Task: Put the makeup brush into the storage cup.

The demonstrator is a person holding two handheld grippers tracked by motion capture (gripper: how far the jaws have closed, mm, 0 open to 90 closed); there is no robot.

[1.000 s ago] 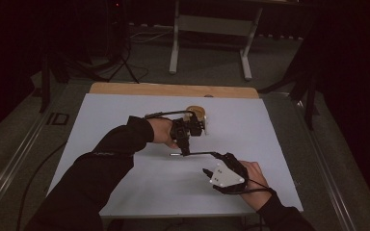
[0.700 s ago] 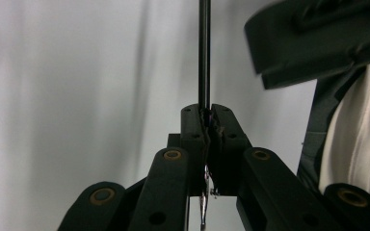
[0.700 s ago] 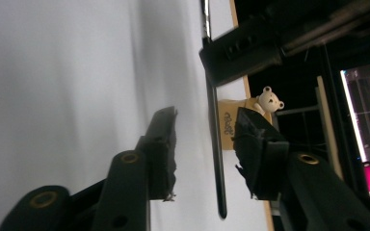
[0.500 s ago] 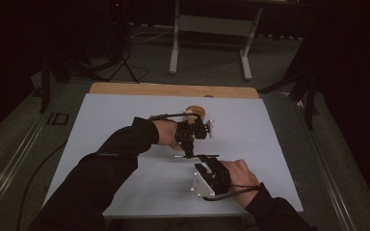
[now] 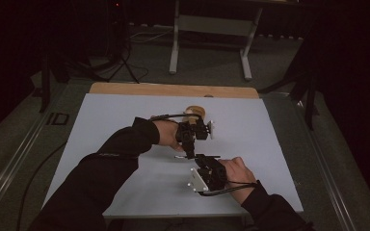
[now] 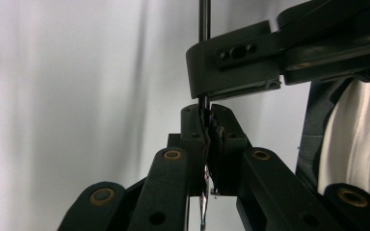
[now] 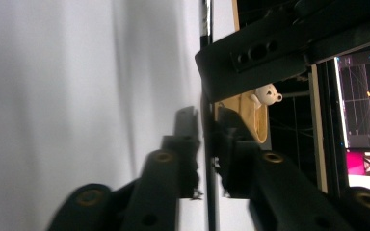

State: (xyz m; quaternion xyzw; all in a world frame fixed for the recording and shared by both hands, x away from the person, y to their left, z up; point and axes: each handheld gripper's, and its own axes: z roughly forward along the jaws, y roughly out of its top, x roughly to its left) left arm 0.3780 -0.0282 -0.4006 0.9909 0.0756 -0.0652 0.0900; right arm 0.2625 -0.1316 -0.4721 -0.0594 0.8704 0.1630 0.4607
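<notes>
A thin dark rod (image 6: 203, 19) lies between my two grippers over the white table (image 5: 125, 125). My left gripper (image 6: 208, 120) is shut on it, the jaws pressed together with the rod running up between them. In the high view the left gripper (image 5: 190, 153) points toward the person, and my right gripper (image 5: 203, 160) meets it from the near side. In the right gripper view my right gripper (image 7: 207, 130) has its jaws closed in on the same rod (image 7: 206, 19), slightly blurred. The left gripper's body crosses just above them.
A small wooden holder (image 5: 195, 111) stands behind the left hand; in the right gripper view it (image 7: 250, 115) carries a little white figure (image 7: 269, 94). A wooden strip (image 5: 173, 89) edges the table's far side. A screen (image 7: 366, 96) glows beyond it.
My right gripper has swung in from the right and turned toward the left gripper, meeting it at the rod. The left gripper has shifted slightly toward the person.
</notes>
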